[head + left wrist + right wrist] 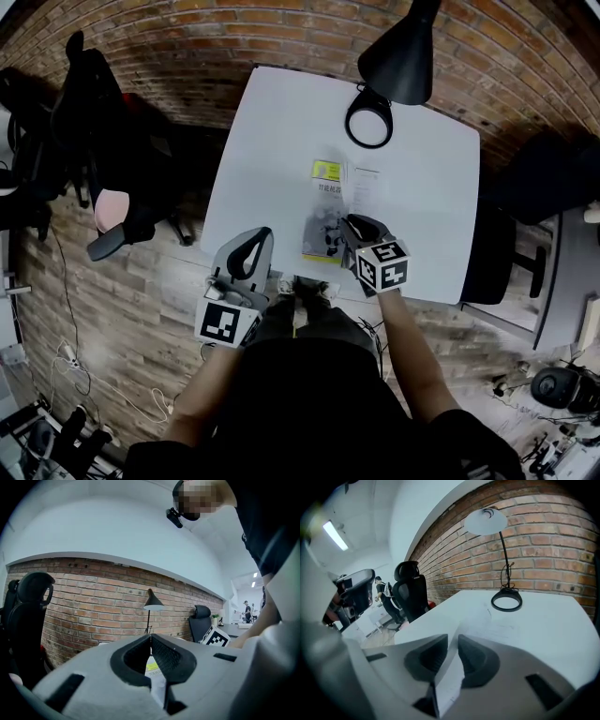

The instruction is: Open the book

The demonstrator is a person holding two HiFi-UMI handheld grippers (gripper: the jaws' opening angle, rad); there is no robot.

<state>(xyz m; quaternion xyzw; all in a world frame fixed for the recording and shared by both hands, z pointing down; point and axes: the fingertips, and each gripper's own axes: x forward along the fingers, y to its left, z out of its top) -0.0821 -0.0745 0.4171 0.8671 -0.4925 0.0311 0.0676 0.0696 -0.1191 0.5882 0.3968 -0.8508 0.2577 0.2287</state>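
The book (323,202), its cover yellow at the far end, lies mid-table with a white leaf (364,183) turned out to its right. My right gripper (349,225) hovers over the book's near right corner. In the right gripper view a white page (449,679) runs loosely between the jaws of my right gripper (452,641), which stand a little apart and open. My left gripper (258,239) waits at the table's near left edge, beside the book. Its jaws meet at the tips, shut and empty (150,638), and the book (152,667) shows beyond them.
A black desk lamp (403,56) with a ring base (368,120) stands at the far side of the white table (281,122). Black office chairs sit left (94,141) and right (553,178) of the table. A brick wall lies behind.
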